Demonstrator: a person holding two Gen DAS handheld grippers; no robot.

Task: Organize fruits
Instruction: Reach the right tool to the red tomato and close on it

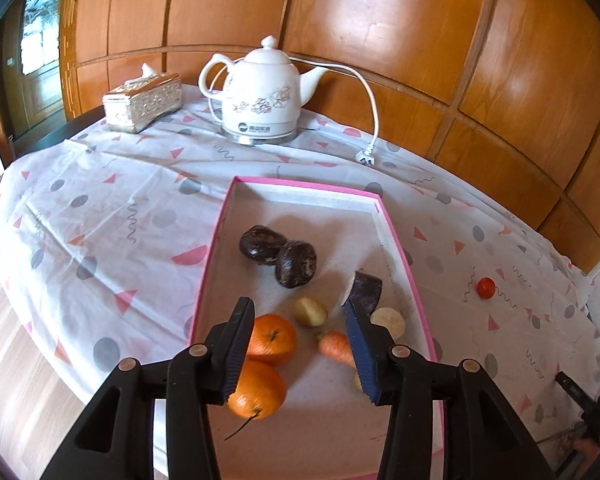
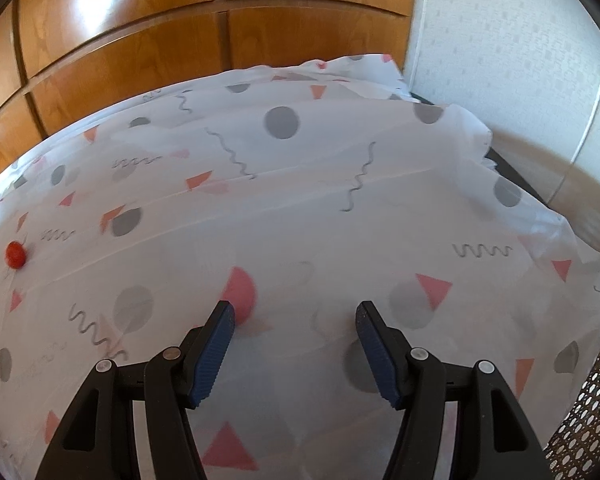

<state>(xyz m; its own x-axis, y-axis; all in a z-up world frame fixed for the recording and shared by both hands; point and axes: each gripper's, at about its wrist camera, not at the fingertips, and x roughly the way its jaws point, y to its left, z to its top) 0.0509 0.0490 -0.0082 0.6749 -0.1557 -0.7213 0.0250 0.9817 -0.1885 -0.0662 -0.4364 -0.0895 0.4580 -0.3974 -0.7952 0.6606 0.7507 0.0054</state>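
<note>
A pink-rimmed tray (image 1: pixel 216 236) lies on the patterned tablecloth. In it are two oranges (image 1: pixel 274 338) (image 1: pixel 256 390), two dark purple fruits (image 1: pixel 262 242) (image 1: pixel 296 264), a cut dark piece (image 1: pixel 366 288), a small yellowish potato-like piece (image 1: pixel 310 312), a small carrot (image 1: pixel 336 348) and a pale round piece (image 1: pixel 390 320). My left gripper (image 1: pixel 298 312) is open above the tray's near half and holds nothing. A small red tomato (image 1: pixel 486 288) lies on the cloth right of the tray; it also shows in the right wrist view (image 2: pixel 15 255). My right gripper (image 2: pixel 294 314) is open and empty over bare cloth.
A white electric kettle (image 1: pixel 262 96) with its cord and plug (image 1: pixel 366 158) stands at the back. A silver tissue box (image 1: pixel 142 98) sits to its left. Wooden wall panels (image 1: pixel 380 20) run behind the table. A white wall (image 2: pixel 512 40) and the table's right edge show in the right wrist view.
</note>
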